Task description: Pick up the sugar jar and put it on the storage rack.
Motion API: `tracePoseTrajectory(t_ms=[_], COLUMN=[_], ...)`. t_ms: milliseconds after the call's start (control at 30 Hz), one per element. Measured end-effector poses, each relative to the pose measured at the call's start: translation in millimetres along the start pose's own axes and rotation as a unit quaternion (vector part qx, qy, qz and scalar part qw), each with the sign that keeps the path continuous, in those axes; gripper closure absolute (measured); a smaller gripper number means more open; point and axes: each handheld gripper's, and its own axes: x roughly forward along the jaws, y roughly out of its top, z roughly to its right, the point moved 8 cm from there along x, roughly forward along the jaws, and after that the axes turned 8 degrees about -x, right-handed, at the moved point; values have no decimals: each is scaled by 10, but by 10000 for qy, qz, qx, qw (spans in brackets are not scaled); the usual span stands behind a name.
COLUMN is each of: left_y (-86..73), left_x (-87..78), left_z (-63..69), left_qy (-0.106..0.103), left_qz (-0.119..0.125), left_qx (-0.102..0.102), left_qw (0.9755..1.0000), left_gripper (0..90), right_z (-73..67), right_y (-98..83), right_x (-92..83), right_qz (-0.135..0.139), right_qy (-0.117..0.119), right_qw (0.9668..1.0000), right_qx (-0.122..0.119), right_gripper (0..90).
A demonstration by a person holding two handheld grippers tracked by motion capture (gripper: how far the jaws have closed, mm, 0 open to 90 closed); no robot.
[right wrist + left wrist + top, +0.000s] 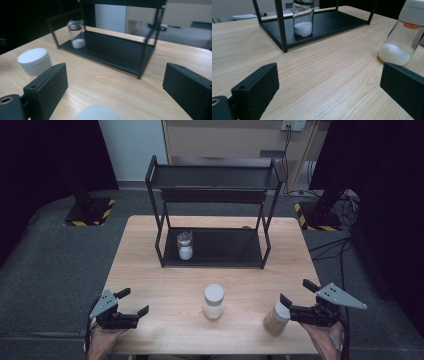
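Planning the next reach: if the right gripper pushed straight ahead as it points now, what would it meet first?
Probably the brown-filled jar, sitting just off the open right gripper tips, its white lid low between the jaws. Depth is unclear.

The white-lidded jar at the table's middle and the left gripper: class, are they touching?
Apart. In the high view, bare wood separates the left gripper from the white-lidded jar.

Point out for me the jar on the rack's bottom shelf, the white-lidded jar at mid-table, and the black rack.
jar on the shelf [185, 245]: high view, glass body.
white-lidded jar [214, 294]: high view, lid top.
black rack [215, 177]: high view, top shelf.
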Motion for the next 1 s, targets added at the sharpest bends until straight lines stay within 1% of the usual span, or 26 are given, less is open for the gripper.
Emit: tracePoseTrajectory(t_ms=[200,467,633,733,1000], left_y=[0,0,0,2,1], left_x=[0,2,5,8,7], left_z=[0,0,0,4,7], left_qy=[-7,-29,-49,-56,-75], left_qz=[-7,-8,-19,-40,-35], left_qx=[-1,-5,0,34,66], left_qw=[10000,10000,10000,10000,9999], left_gripper=[10,10,12,12,11], right_z=[-150,-324,-449,-512,-663], right_y=[153,294,361,387,396], right_x=[172,446,623,723,970], right_qz=[3,-107,-143,-152,-263], right_qy=[320,766,1042,1203,1509], right_qw=[9993,9966,9937,9918,9872], right_qx=[-187,-291,-398,-410,-453], right_gripper=[60,61,63,64,66])
